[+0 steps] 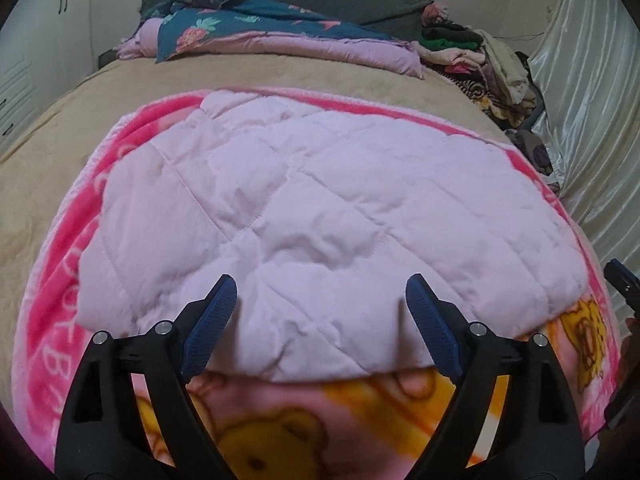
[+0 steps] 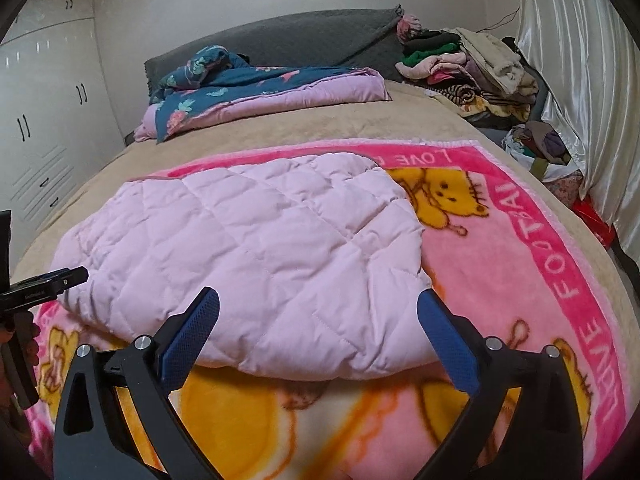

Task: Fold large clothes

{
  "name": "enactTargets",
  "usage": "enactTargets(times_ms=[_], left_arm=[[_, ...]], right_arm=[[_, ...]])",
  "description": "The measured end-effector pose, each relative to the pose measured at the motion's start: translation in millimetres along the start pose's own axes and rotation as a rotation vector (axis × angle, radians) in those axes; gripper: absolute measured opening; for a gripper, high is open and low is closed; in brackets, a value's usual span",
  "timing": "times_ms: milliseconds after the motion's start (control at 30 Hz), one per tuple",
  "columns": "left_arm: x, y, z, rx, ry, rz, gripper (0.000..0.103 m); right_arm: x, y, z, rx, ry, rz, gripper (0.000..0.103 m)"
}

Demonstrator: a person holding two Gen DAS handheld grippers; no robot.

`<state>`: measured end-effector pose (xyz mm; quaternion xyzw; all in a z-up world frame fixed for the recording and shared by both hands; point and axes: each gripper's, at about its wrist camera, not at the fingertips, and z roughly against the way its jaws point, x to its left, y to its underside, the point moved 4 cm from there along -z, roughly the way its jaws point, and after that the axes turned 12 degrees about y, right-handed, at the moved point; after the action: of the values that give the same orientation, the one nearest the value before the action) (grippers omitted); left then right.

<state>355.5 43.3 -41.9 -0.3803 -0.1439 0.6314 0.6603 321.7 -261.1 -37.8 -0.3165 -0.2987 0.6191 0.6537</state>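
A pale pink quilted garment (image 1: pixel 304 208) lies folded flat on a pink bear-print blanket (image 1: pixel 68 272) on the bed. It also shows in the right wrist view (image 2: pixel 248 248), on the blanket (image 2: pixel 520 264). My left gripper (image 1: pixel 320 292) is open and empty, its blue fingers just above the garment's near edge. My right gripper (image 2: pixel 316 304) is open and empty, over the garment's near right edge. The right gripper's tip shows at the right edge of the left wrist view (image 1: pixel 624 284). The left gripper's body shows at the left edge of the right wrist view (image 2: pixel 44 284).
A beige bedspread (image 2: pixel 400 120) covers the bed. A dark floral quilt with pink lining (image 2: pixel 256 92) lies at the head, against a grey headboard (image 2: pixel 300 44). A pile of clothes (image 2: pixel 472 68) sits at the far right. White curtain (image 2: pixel 580 80) on the right, wardrobe (image 2: pixel 44 120) on the left.
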Motion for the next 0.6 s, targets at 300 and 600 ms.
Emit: enactTargets(times_ms=[300, 600], left_arm=[[-24, 10, 47, -0.092, -0.007, -0.020, 0.094], [-36, 25, 86, -0.153, -0.027, -0.046, 0.094]], right_arm=[[5, 8, 43, -0.047, -0.056, -0.003, 0.099], [12, 21, 89, -0.091, -0.105, 0.002, 0.099]])
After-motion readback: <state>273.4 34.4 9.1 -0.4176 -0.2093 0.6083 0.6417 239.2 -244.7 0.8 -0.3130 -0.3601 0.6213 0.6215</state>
